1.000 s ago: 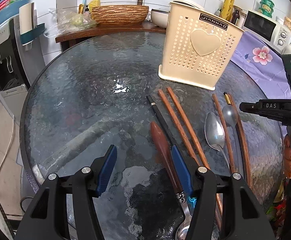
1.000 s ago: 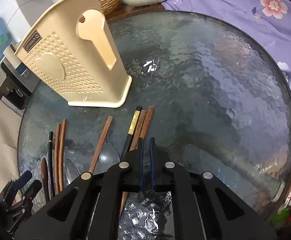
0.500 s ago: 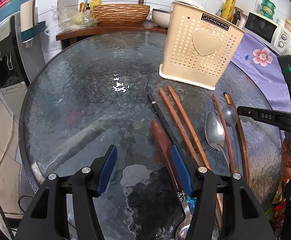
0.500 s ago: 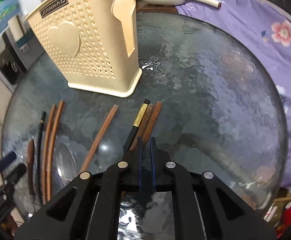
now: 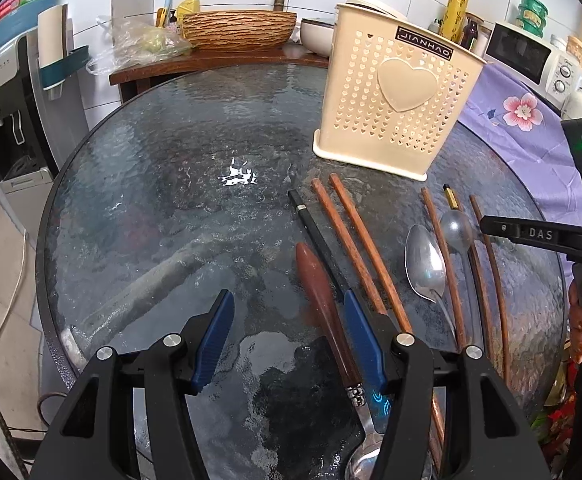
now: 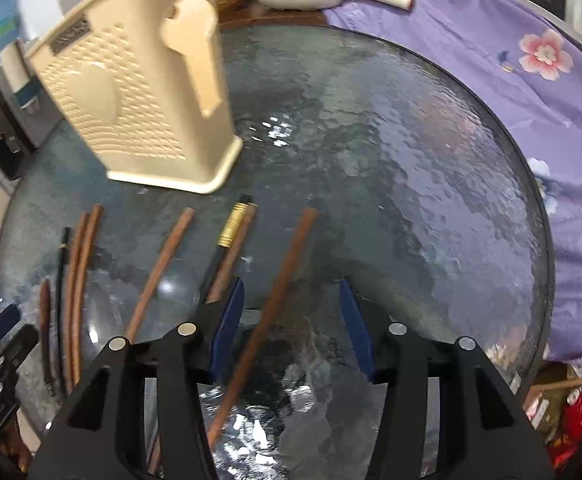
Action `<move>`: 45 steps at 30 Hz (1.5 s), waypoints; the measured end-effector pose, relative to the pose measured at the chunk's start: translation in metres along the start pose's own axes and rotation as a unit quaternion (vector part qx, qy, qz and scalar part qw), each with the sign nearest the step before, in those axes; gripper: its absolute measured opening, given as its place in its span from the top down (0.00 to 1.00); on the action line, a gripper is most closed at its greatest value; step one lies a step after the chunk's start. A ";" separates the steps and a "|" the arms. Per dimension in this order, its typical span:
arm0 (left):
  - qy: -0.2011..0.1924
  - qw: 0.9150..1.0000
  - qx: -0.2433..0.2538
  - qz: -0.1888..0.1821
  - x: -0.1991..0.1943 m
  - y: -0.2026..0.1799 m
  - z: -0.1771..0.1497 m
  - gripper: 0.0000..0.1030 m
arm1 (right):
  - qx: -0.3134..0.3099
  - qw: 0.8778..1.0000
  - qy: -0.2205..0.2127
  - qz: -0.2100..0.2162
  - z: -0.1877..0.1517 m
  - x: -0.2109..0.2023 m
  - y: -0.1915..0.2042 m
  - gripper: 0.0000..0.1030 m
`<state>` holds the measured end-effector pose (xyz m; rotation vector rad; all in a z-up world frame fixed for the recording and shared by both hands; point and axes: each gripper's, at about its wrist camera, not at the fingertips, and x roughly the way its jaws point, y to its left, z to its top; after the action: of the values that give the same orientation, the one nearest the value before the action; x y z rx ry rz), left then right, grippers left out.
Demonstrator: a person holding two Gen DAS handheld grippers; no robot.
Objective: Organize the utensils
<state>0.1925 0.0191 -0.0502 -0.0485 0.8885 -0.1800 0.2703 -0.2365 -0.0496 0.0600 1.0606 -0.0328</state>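
Both grippers, left [image 5: 289,320] and right [image 6: 291,312], gape beside the "JIANHAO" utensil holder [image 5: 395,108].

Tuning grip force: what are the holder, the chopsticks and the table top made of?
Holder: looks like matte cream plastic, moulded heart perforations. Chopsticks: apparently wood, reddish-brown, dull. Table top: textured glass, rippled and glossy with glare.

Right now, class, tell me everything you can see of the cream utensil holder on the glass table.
The utensil holder is cream plastic, its front pierced with small heart-shaped holes around one raised solid heart, with a dark label reading JIANHAO near the rim. Its side carries a keyhole-shaped raised panel. It stands upright on the table, beyond the chopsticks and spoons. Neither gripper touches it; its inside is hidden.
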 end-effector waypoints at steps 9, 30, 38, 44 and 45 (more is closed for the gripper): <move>0.005 1.000 0.013 0.014 0.006 -0.011 0.003 0.48 | -0.008 1.000 -0.001 -0.010 -0.001 0.010 0.007 0.62; 0.031 0.998 0.040 0.040 0.030 -0.026 0.018 0.81 | -0.026 1.000 -0.007 0.000 0.003 0.010 0.025 0.88; 0.028 0.999 0.033 0.030 0.031 -0.027 0.017 0.83 | -0.015 1.000 -0.015 0.002 0.004 0.011 0.025 0.89; 0.024 1.000 0.015 0.011 0.030 -0.022 0.020 0.86 | 0.003 0.999 -0.028 0.022 0.005 0.012 0.014 0.93; 0.022 1.000 0.013 0.010 0.030 -0.022 0.021 0.86 | 0.006 0.999 -0.035 0.028 0.006 0.010 0.011 0.93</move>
<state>0.2240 -0.0080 -0.0574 -0.0107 0.9296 -0.1747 0.2810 -0.2254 -0.0554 0.0984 0.9884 0.0098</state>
